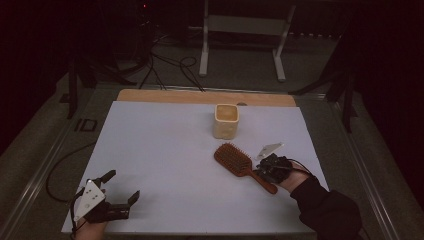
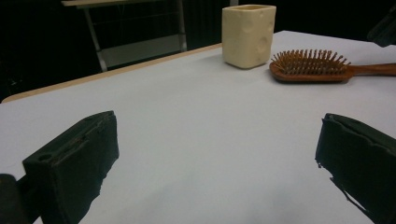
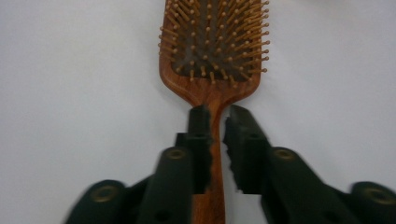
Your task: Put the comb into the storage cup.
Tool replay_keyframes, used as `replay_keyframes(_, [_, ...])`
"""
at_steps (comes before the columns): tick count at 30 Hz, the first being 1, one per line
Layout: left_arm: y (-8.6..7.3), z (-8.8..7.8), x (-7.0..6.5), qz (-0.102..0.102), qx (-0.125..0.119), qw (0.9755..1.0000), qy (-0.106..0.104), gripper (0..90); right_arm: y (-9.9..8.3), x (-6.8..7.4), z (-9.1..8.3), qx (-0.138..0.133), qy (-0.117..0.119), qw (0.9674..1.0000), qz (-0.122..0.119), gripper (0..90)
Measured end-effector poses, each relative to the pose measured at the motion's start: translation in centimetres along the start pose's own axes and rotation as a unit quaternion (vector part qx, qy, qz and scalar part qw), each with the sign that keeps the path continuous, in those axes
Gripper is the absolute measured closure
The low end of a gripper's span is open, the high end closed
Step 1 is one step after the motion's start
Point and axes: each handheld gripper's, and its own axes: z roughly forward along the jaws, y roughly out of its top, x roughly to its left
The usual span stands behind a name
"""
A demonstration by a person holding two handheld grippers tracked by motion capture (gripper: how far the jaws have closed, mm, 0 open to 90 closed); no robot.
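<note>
The hairbrush (image 3: 212, 56) handle's end is hidden behind the right tongs (image 3: 217, 119), seemingly ungripped.

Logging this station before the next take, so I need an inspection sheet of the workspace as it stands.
Surface: white table, wooden far edge.
Job's things: wooden hairbrush lying bristles up; cream cup upright behind it.
Clutter: nothing seen.
Grippers: right tongs straddle the brush handle, small gaps at the pads; left tongs wide open, holding nothing.
Cables: black cables on the floor beyond.
Surroundings: white frame legs, dark room.
</note>
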Motion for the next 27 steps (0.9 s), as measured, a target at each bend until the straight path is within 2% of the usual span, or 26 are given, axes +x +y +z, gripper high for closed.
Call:
replay_keyframes(5, [0.0, 0.0, 0.0, 0.000, 0.000, 1.0000, 0.000, 0.0, 0.5, -0.1, 0.4, 0.015, 0.014, 0.9998, -0.002, 46.1])
replay_keyframes(8, [0.0, 0.0, 0.0, 0.000, 0.000, 1.0000, 0.000, 0.0, 0.7, -0.1, 0.7, 0.022, 0.016, 0.9996, -0.004, 38.2])
replay_keyframes(10, [0.0, 0.0, 0.0, 0.000, 0.001, 1.0000, 0.000, 0.0, 0.7, -0.1, 0.7, 0.022, 0.017, 0.9996, -0.003, 36.5])
replay_keyframes(13, [0.0, 0.0, 0.0, 0.001, 0.001, 1.0000, -0.001, 0.0, 0.8, -0.2, 1.2, 0.033, 0.023, 0.9992, -0.004, 22.9])
replay_keyframes(16, [0.0, 0.0, 0.0, 0.000, 0.001, 1.0000, 0.001, 0.0, 0.9, -0.3, 1.6, 0.040, 0.026, 0.9989, 0.000, 14.1])
replay_keyframes(24, [0.0, 0.0, 0.0, 0.000, 0.000, 1.0000, 0.000, 0.0, 0.9, -0.4, 2.5, 0.047, 0.017, 0.9987, 0.005, 14.2])
replay_keyframes(27, [0.0, 0.0, 0.0, -0.001, -0.001, 1.0000, 0.000, 0.0, 1.0, -0.5, 2.8, 0.050, 0.018, 0.9986, 0.006, 18.5])
